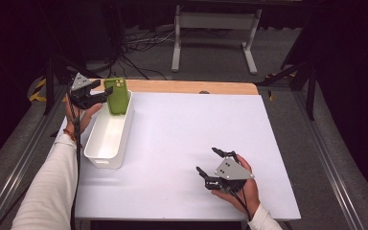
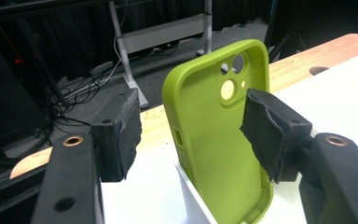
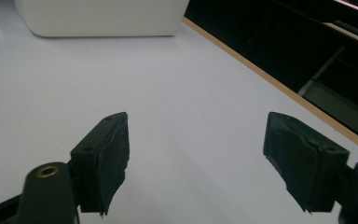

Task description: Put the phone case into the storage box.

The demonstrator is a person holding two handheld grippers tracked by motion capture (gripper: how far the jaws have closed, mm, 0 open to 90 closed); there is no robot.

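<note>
A green phone case [image 1: 118, 96] stands upright at the far end of the white bin [image 1: 126, 129], leaning on its wall. In the left gripper view the case [image 2: 205, 126] is between the jaws of my left gripper [image 2: 196, 135], camera holes up. One pad [image 2: 121, 135] is clearly apart from it and the other pad [image 2: 270, 135] lies close against its edge. The left gripper [image 1: 103, 91] is open beside the bin's far left corner. My right gripper [image 1: 206, 159] rests open on the white table [image 1: 182, 124] near the front right, with nothing between its jaws [image 3: 196, 158].
The bin [image 3: 102, 18] is long and narrow and lies along the table's left side. A wooden strip [image 1: 191, 86] with a small hole runs along the far edge. Behind the table are cables and a white frame stand [image 1: 215, 28] on the floor.
</note>
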